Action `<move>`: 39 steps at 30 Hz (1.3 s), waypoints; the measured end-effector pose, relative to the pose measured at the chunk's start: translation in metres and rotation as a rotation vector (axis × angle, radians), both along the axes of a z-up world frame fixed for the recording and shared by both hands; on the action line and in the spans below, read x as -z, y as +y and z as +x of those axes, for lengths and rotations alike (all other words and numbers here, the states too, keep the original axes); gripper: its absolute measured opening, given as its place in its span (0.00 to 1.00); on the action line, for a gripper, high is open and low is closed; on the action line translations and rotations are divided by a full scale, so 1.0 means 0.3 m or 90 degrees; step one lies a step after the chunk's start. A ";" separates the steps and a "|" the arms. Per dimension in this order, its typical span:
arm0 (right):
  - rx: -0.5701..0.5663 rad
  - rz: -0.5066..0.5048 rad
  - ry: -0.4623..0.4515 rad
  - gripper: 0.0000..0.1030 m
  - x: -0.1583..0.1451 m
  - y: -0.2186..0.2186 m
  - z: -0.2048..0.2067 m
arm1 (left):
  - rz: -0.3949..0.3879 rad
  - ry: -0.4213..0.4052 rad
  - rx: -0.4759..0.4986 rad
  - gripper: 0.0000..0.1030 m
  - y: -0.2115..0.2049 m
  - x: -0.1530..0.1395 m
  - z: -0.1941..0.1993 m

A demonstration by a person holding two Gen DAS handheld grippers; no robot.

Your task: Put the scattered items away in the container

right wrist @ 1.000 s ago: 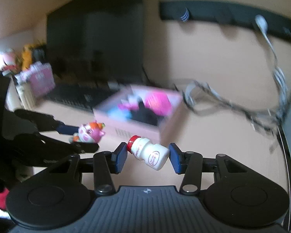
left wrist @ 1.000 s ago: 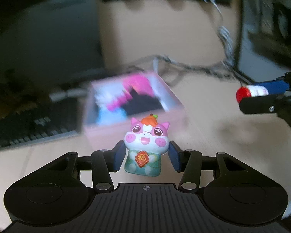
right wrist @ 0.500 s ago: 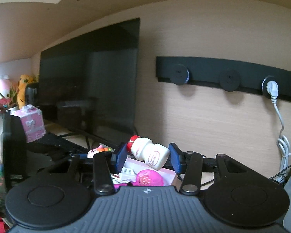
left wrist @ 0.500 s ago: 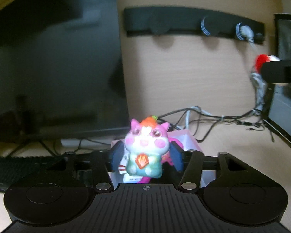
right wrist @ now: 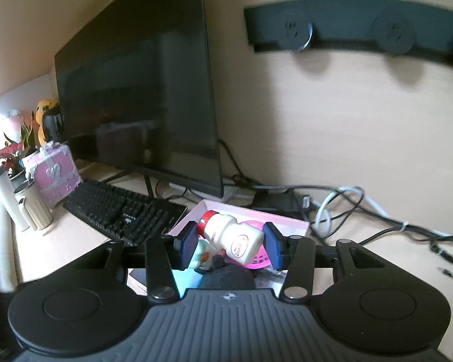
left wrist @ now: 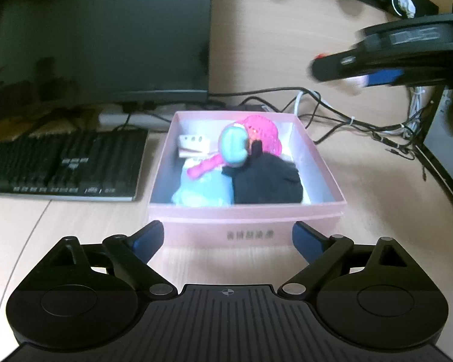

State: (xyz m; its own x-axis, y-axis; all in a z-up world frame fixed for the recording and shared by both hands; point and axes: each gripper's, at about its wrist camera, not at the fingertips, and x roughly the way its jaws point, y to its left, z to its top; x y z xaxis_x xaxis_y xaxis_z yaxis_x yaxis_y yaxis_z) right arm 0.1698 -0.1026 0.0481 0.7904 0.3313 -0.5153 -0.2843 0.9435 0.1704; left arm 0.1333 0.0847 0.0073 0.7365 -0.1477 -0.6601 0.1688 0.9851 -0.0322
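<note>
A pink box (left wrist: pixel 247 211) sits on the desk and holds a black cloth (left wrist: pixel 268 181), a pink knitted thing (left wrist: pixel 262 132) and light blue items. On top of them is a blurred teal shape (left wrist: pixel 232 146), which looks like the pig figurine. My left gripper (left wrist: pixel 228 235) hangs just in front of the box's near wall, its jaws opening wide with nothing between them. My right gripper (right wrist: pixel 229 242) is shut on a small white bottle with a red cap (right wrist: pixel 226 232), held tilted above the box (right wrist: pixel 287 214). It also shows as a blurred right gripper (left wrist: pixel 362 72) at the upper right.
A black keyboard (left wrist: pixel 63 166) lies left of the box, with a dark monitor (left wrist: pixel 99 30) behind. Tangled cables (left wrist: pixel 347 120) run along the back right. Cups (right wrist: pixel 30 208), a pink gift box (right wrist: pixel 54 175) and plush toys (right wrist: pixel 12 132) stand at the far left.
My left gripper let go of the pig figurine and its jaws spread wide; the figurine is now in the box. My right gripper carried the bottle over the box.
</note>
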 end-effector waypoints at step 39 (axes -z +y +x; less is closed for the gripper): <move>-0.373 -0.047 -0.052 0.70 0.220 0.562 -0.421 | -0.070 0.063 -0.526 0.98 0.301 0.285 -0.847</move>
State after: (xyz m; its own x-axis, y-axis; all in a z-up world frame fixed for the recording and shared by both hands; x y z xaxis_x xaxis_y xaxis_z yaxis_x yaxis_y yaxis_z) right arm 0.0435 0.0659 -0.0180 0.5247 0.6900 -0.4986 -0.7704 0.6340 0.0667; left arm -0.1208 0.1751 -0.0782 0.5757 0.3468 -0.7405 -0.6148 0.7806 -0.1125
